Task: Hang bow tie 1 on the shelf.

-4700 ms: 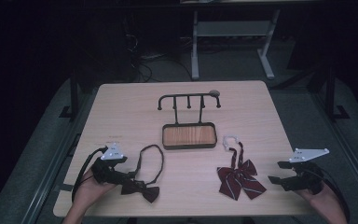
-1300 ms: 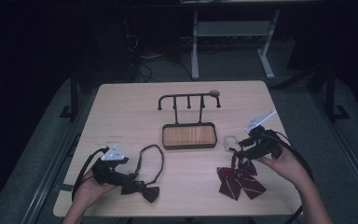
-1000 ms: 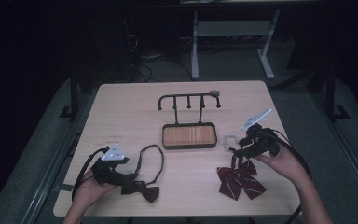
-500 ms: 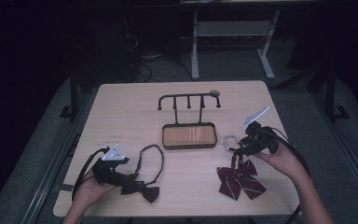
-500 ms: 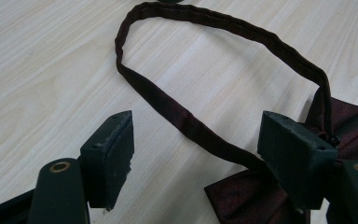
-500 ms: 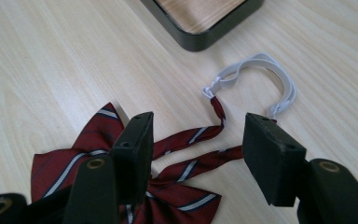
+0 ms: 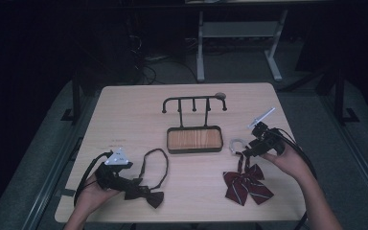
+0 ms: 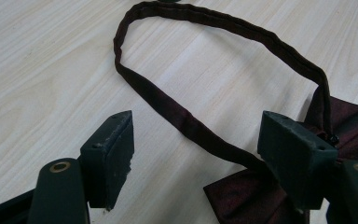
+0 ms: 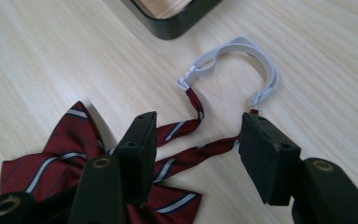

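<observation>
right tool (image 7: 247, 147) brought in from counter (image 7: 124, 115) edge, jaws just been closing, still unclenched astride striped bow tie (image 9: 65, 163) straps; white clasp loop (image 9: 242, 60) lies just ahead, straps running lengthwise between jaws. left tool (image 8: 196, 158) released over dark bow tie (image 8: 242, 196).

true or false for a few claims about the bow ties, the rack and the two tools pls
1. The striped bow tie has a white strap. True.
2. The dark bow tie hangs on the rack. False: it lies on the table.
3. The right tool is open over the striped tie's bands. True.
4. The left tool is clamped shut. False: its jaws stand apart.
5. The tray holds a tie. False: nothing in it.
</observation>
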The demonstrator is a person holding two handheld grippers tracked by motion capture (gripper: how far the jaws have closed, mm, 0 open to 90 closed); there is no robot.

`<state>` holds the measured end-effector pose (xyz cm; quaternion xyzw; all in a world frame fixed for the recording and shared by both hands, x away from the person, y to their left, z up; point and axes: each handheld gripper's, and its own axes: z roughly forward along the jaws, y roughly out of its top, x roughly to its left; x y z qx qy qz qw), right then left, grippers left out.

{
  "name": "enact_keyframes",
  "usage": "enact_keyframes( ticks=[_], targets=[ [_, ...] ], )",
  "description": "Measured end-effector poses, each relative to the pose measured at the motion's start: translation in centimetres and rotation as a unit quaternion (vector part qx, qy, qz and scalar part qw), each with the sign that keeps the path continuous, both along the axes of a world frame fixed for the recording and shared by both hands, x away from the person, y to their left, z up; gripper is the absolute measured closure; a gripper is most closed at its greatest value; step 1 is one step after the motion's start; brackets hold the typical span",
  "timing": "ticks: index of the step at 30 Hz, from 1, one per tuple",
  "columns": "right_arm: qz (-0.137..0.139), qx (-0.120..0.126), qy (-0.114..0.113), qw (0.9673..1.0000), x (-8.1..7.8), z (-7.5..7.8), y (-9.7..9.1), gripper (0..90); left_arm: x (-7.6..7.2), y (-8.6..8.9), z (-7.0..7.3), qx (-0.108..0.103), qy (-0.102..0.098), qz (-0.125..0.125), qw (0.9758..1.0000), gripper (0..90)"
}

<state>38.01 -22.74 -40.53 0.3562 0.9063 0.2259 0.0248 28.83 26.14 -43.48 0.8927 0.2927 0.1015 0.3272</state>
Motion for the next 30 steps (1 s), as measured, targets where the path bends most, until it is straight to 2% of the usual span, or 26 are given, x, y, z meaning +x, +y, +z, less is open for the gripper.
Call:
enact_keyframes(
  ticks=[4, 9, 16, 30],
  targets=[
    [-0.008, -0.003, 0.000, 1.0000, 0.5, -0.2, -0.2, 48.2, 0.0, 0.0, 0.0, -0.001, 0.001, 0.000, 1.0000, 27.6],
    [-0.031, 0.002, 0.010, 0.9995, 1.7, -0.7, -0.5, 50.5, 0.0, 0.0, -0.1, 0.000, 0.004, 0.001, 1.0000, 27.6],
    [-0.038, -0.013, 0.022, 0.9990, 2.5, -1.6, -0.1, 50.8, 0.0, -0.1, -0.1, 0.001, 0.002, -0.002, 1.0000, 27.6],
    [-0.052, -0.036, 0.028, 0.9976, 3.4, -2.6, 0.4, 55.1, 0.0, -0.1, 0.0, 0.000, 0.003, -0.003, 1.0000, 27.6]
  ],
)
